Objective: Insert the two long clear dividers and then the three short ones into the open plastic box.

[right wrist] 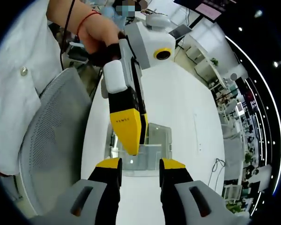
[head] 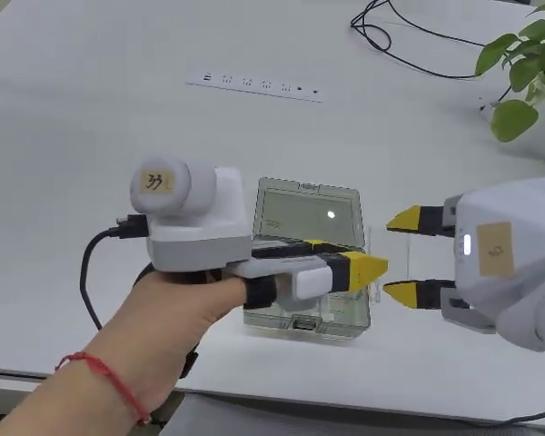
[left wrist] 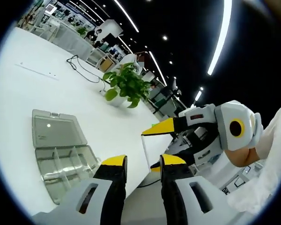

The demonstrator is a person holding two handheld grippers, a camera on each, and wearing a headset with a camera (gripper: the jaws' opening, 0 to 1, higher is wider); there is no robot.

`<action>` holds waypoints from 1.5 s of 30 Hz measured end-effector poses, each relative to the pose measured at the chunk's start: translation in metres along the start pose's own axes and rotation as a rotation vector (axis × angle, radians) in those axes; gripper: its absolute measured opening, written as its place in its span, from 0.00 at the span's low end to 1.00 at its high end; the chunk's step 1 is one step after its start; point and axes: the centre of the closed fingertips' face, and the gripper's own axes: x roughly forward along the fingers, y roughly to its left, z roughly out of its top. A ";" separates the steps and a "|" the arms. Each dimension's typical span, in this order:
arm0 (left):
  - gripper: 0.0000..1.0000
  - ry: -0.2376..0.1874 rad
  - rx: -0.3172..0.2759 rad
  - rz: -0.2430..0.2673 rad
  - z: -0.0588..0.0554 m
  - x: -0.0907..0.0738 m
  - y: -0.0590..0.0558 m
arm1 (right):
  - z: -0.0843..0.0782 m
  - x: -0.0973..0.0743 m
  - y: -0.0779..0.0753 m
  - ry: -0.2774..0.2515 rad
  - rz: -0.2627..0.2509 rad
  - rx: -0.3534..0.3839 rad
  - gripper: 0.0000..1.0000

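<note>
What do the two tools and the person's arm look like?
Both tools have white plastic bodies and black jaws capped with yellow tips. The left tool carries a tan handwritten sticker on its rounded top and trails a black cable. The right tool bears a tan label. The person wears a red cord bracelet and a white garment.

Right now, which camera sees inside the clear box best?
The left gripper view: the plastic box lies open, lid back, its compartments in plain sight. In the head view the left gripper covers part of it. In the right gripper view that gripper hides much of it too.
</note>
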 end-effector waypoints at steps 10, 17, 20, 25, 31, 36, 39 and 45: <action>0.09 0.013 -0.025 -0.037 -0.004 0.005 -0.007 | 0.010 -0.003 0.001 -0.013 0.004 -0.011 0.32; 0.00 0.021 -0.020 -0.060 -0.004 0.005 -0.009 | 0.010 -0.003 0.001 -0.008 0.006 -0.015 0.32; 0.00 0.025 -0.020 -0.061 -0.005 0.006 -0.009 | 0.009 -0.003 0.001 -0.007 0.011 -0.015 0.32; 0.00 0.022 -0.027 -0.058 -0.005 0.006 -0.007 | 0.009 -0.002 0.002 -0.006 0.015 -0.015 0.32; 0.00 0.010 -0.050 -0.048 -0.005 0.005 -0.005 | 0.009 -0.001 0.002 -0.010 0.014 -0.017 0.33; 0.00 0.003 -0.046 -0.045 -0.005 0.004 -0.002 | 0.014 -0.003 0.000 -0.041 0.023 0.018 0.36; 0.00 0.027 0.045 -0.038 -0.008 0.001 0.001 | 0.017 -0.008 -0.003 -0.082 0.051 0.075 0.35; 0.00 0.070 0.284 -0.116 -0.014 -0.009 -0.013 | 0.022 -0.022 -0.004 -0.206 0.220 0.251 0.29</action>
